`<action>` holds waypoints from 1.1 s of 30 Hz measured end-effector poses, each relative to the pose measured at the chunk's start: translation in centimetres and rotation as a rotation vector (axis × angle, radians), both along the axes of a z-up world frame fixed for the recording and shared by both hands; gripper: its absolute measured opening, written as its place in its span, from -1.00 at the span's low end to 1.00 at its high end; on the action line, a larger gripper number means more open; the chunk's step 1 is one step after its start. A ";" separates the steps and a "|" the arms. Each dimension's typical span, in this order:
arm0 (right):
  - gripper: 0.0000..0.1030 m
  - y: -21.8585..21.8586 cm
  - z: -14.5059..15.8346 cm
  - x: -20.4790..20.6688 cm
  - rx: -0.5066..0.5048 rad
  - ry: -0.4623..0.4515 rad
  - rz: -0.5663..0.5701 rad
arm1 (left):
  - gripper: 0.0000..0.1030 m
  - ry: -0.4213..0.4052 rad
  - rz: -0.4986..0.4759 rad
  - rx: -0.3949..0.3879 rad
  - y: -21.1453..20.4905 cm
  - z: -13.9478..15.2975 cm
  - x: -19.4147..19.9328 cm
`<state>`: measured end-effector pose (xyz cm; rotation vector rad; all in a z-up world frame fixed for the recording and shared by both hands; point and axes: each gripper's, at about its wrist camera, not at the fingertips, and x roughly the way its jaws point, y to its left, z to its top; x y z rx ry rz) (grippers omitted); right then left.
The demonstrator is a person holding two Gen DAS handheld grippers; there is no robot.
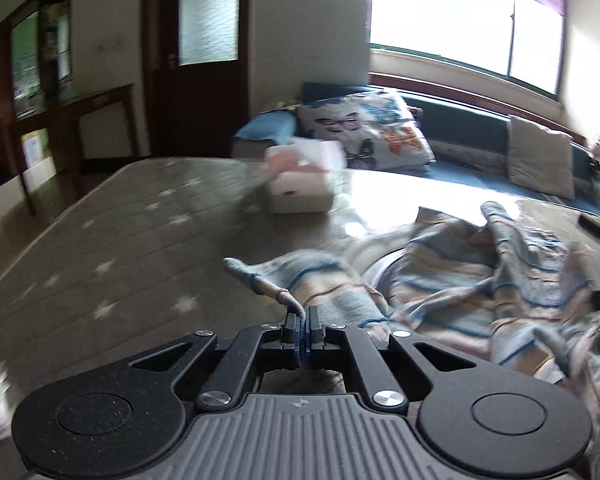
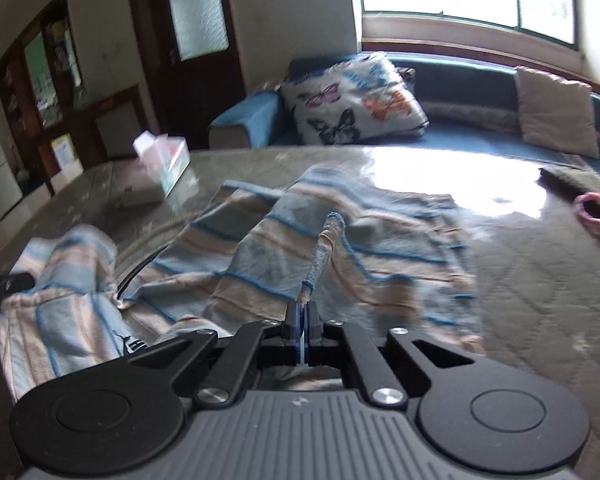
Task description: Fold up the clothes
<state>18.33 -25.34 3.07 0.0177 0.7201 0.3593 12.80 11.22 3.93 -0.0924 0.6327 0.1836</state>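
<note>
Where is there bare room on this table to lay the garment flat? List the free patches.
Free: the star-patterned table left of the tissue box, and the stretch between the striped garment and pink ring. Crowded: the middle, where both tongs pinch the rumpled garment.

- The tissue box is smeared by motion in the left wrist view, and its print cannot be read.
- The striped garment is cut by the right edge there; its lower part is hidden behind the left hand-held gripper.
- In the right wrist view the garment's near part is covered by the right hand-held gripper.
- The pink ring is blurred; its kind cannot be told.
- The shelf contents are too small to name.
</note>
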 end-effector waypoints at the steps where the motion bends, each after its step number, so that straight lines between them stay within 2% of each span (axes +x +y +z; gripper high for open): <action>1: -0.98 -0.9 0.4 -0.5 0.008 -0.011 -0.016 | -0.95 0.006 0.013 -0.005 0.4 -0.1 -0.6; 8: -0.98 -7.5 2.3 -4.8 0.045 -0.064 -0.146 | -0.95 0.030 0.067 -0.019 1.1 -0.8 -4.5; 15: -0.98 -12.7 2.3 -10.1 0.057 -0.067 -0.247 | -0.95 0.057 0.083 -0.010 0.9 -1.0 -8.1; 21: -0.98 -15.0 1.2 -14.6 0.056 -0.006 -0.293 | -0.95 0.114 0.070 0.011 0.4 -1.9 -10.4; 24: -0.97 -16.0 -0.1 -15.7 0.051 0.077 -0.316 | -0.94 0.148 0.071 0.002 0.6 -2.4 -10.9; 27: -0.91 -16.7 -0.7 -15.7 0.033 0.112 -0.347 | -0.86 0.167 0.072 0.000 0.9 -2.6 -11.2; 30: -0.85 -17.5 -0.5 -15.3 0.028 0.097 -0.375 | -0.82 0.162 0.077 0.007 1.1 -2.1 -11.5; 33: -0.52 -17.8 -0.6 -14.2 0.010 0.075 -0.375 | -0.70 0.138 0.068 0.031 0.7 -1.3 -11.9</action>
